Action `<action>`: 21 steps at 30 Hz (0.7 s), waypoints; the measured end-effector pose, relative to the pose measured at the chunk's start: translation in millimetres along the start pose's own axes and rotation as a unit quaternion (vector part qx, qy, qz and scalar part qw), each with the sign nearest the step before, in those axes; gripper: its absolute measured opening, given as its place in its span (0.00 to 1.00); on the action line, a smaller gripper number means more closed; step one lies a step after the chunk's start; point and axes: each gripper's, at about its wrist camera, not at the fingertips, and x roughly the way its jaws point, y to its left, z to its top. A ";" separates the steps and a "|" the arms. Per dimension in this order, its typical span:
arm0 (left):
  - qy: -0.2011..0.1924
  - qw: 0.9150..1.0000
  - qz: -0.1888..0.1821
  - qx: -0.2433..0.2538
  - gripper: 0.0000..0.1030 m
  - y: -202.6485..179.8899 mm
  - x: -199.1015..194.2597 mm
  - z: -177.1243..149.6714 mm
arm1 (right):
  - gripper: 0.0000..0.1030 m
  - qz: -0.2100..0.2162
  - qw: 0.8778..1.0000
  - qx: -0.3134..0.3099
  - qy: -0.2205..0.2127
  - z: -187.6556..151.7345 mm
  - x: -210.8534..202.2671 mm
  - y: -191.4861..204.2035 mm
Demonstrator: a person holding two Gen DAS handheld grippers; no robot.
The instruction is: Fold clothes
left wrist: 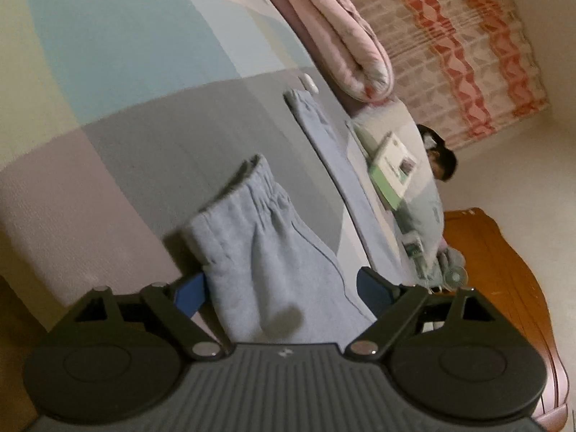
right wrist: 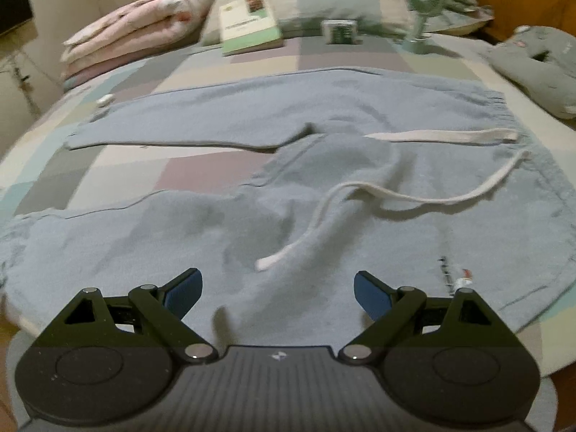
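Note:
Light blue sweatpants (right wrist: 324, 165) lie spread across the patchwork bed sheet (right wrist: 180, 169), with the white drawstring (right wrist: 414, 198) loose on top. My right gripper (right wrist: 277, 277) hovers open just above the near part of the pants, near the drawstring's end, with nothing between its pads. In the rolled left wrist view, one pant leg with its elastic cuff (left wrist: 244, 223) runs up between the jaws of my left gripper (left wrist: 280, 280). Those jaws stand wide and do not pinch the cloth. The other leg (left wrist: 324, 144) lies flat beyond, on the sheet (left wrist: 126, 144).
A folded pink quilt (right wrist: 144, 25), a green-and-white book (right wrist: 248, 25), a small box (right wrist: 340, 31) and a small fan (right wrist: 421, 7) sit by the pillow at the head of the bed. A grey plush (right wrist: 540, 68) lies at right. A small white object (right wrist: 105, 100) rests near a cuff. Wooden headboard (left wrist: 504, 270).

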 end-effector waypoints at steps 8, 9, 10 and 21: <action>-0.008 0.999 -0.008 0.034 0.67 -8.4 1.2 -5.9 | 0.91 0.034 0.999 -0.034 0.006 0.0 -4.5 20.0; -0.013 1.000 0.001 0.019 0.57 -1.7 1.9 -3.8 | 0.91 0.049 0.998 -0.038 0.014 0.3 -4.3 23.0; -0.018 1.000 0.011 0.004 0.47 5.0 2.6 -1.6 | 0.91 0.063 0.997 -0.044 0.022 0.5 -4.7 26.8; -0.030 0.999 0.018 0.010 0.28 13.3 12.0 4.4 | 1.00 0.166 0.971 -0.153 0.081 -2.8 -12.4 88.4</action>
